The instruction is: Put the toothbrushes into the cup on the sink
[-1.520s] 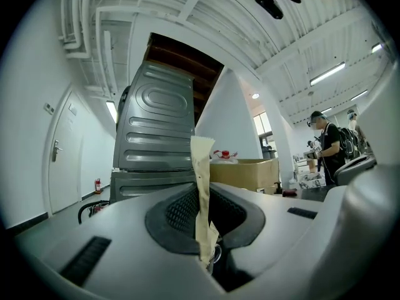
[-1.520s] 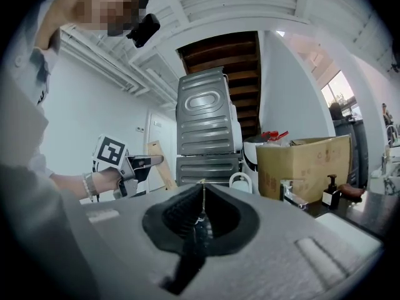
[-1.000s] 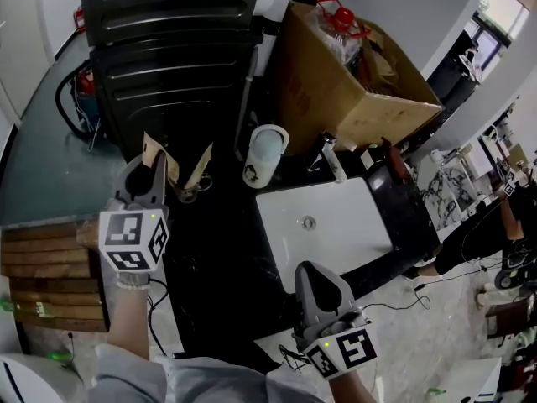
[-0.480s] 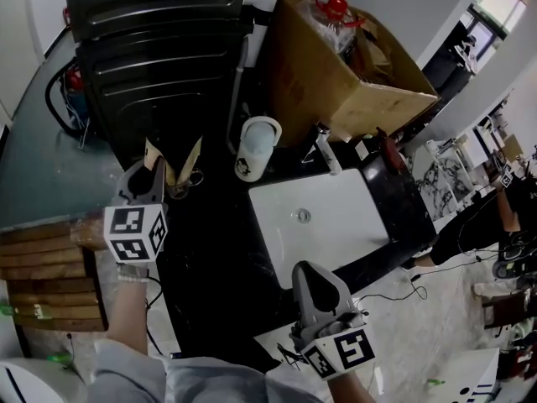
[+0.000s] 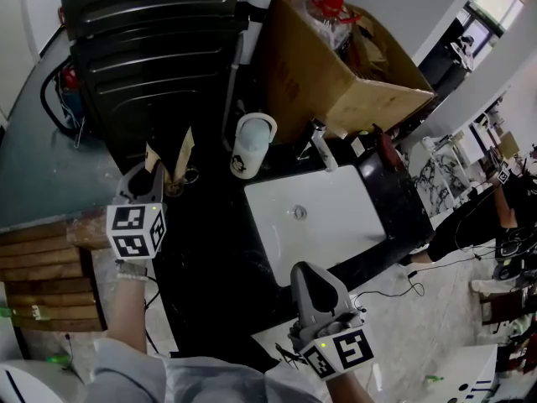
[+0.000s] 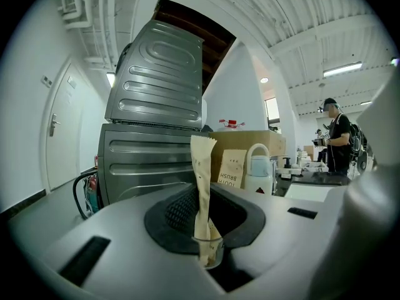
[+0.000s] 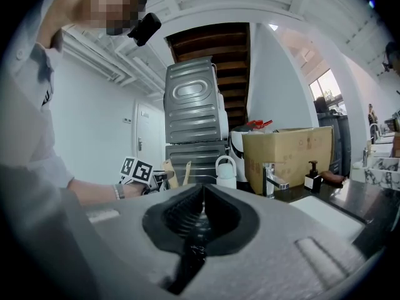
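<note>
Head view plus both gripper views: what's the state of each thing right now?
left gripper: open, a wrapped toothbrush between its jaws.
right gripper: shut, empty.
wrapped toothbrushes: two, standing in the glass, leaning apart.
glass: upright on the counter.
white cup: upright beside the sink, no toothbrush in it.
faucet: no water running.
cardboard box: open on top.

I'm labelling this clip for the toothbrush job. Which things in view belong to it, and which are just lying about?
Part of the job:
- wrapped toothbrushes
- small glass holding them
- white cup
- sink
- left hand-held gripper

Just lying about:
- cardboard box
- tap
- black machine
- wooden slats
</note>
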The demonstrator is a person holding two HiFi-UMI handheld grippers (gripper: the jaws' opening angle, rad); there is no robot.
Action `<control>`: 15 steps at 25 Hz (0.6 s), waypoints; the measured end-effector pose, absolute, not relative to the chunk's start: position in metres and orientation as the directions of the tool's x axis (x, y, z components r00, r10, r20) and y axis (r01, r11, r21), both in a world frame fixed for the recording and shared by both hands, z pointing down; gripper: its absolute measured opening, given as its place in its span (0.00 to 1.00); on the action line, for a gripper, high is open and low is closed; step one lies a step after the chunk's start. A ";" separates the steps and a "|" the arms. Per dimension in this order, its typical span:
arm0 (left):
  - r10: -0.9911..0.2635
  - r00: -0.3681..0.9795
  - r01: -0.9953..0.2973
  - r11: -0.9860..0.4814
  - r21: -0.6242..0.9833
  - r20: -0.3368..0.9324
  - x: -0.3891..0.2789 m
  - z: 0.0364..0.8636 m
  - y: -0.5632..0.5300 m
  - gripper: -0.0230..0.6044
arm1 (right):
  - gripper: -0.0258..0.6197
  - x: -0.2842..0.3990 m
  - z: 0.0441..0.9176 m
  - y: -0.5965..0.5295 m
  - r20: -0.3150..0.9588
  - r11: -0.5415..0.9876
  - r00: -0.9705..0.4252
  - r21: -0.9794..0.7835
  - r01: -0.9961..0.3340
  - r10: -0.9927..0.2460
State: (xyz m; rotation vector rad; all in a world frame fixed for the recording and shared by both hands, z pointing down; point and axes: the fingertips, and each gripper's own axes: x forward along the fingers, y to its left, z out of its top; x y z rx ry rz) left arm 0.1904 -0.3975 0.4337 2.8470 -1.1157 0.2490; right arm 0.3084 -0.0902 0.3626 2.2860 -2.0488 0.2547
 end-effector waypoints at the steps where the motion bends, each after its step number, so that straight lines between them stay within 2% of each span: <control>1: -0.665 0.725 -0.678 -0.735 0.013 0.178 0.191 0.434 -0.398 0.09 | 0.05 0.309 0.363 -0.090 0.164 -0.115 0.103 -0.066 -0.991 -0.981; 10: -0.615 0.766 -0.633 -0.772 0.054 0.188 0.190 0.435 -0.394 0.10 | 0.05 0.313 0.362 -0.082 0.166 -0.140 0.129 -0.060 -0.988 -0.978; 12: -0.614 0.769 -0.633 -0.771 0.073 0.179 0.188 0.433 -0.394 0.17 | 0.05 0.315 0.361 -0.082 0.168 -0.148 0.136 -0.059 -0.987 -0.976; 15: -0.617 0.768 -0.636 -0.766 0.090 0.174 0.183 0.428 -0.392 0.19 | 0.05 0.315 0.358 -0.083 0.163 -0.147 0.136 -0.059 -0.987 -0.977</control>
